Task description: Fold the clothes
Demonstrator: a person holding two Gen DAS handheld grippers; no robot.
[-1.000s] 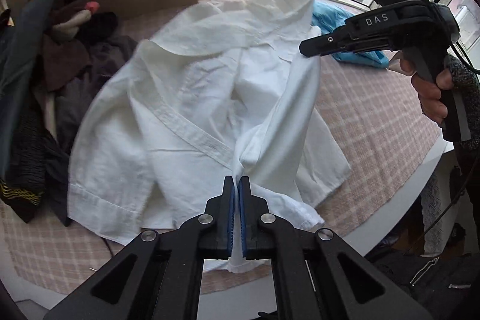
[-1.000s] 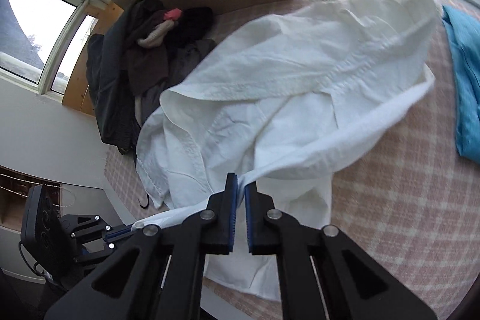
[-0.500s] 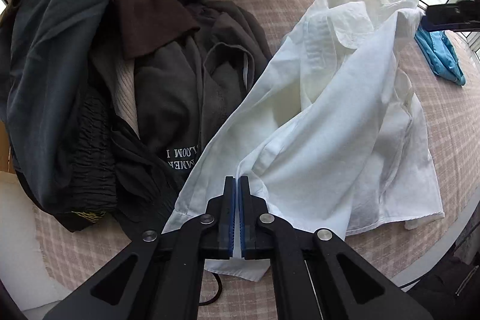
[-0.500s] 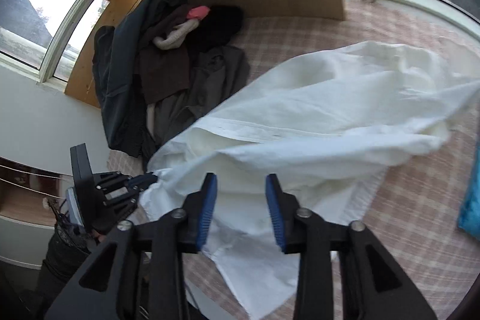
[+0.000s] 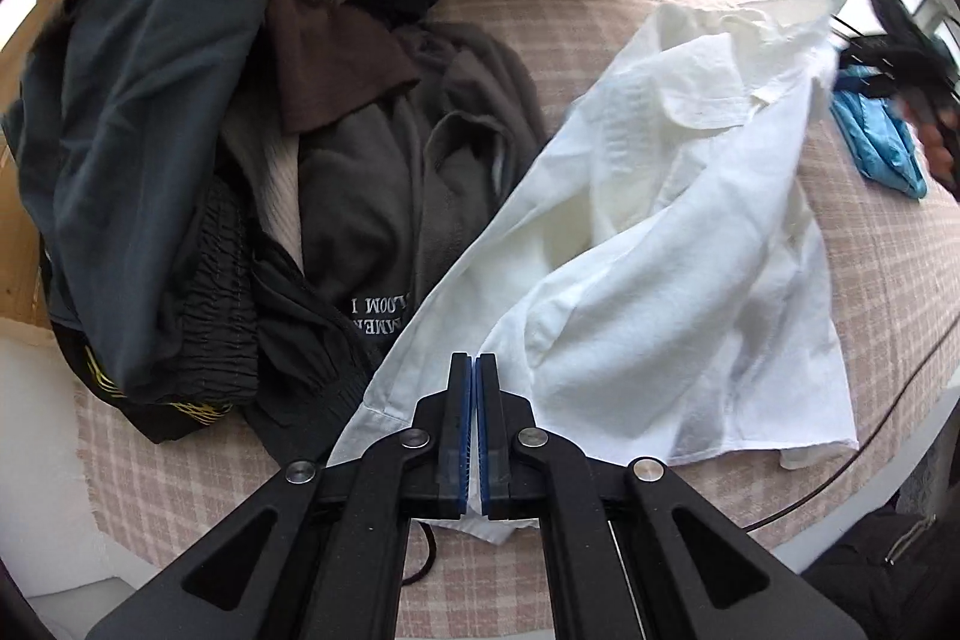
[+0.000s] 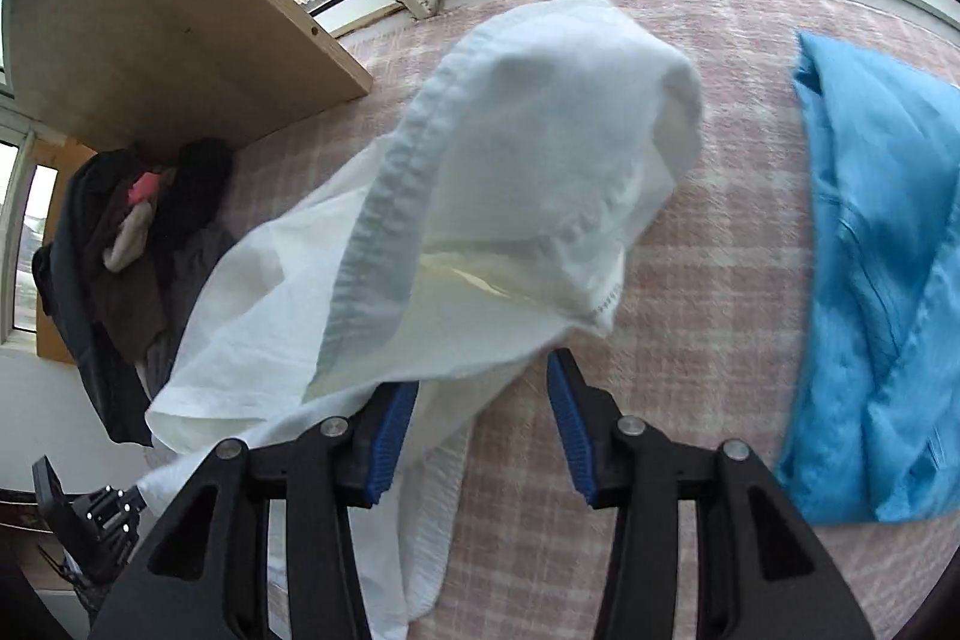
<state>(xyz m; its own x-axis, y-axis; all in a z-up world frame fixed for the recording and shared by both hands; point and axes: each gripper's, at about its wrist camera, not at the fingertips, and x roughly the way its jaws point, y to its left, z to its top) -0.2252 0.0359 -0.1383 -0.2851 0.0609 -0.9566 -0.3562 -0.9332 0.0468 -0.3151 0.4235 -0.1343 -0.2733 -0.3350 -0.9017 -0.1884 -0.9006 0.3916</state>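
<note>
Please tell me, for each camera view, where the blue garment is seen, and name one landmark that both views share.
Left wrist view: the blue garment lies at the far right edge, beyond the white shirt, partly hidden by the right gripper.
Right wrist view: it fills the right side, flat on the checked cloth, apart from the shirt.
Shared landmark: the dark clothes pile by the wooden board.

Left gripper: black arms; blue pads; silver screws; right gripper alike.
</note>
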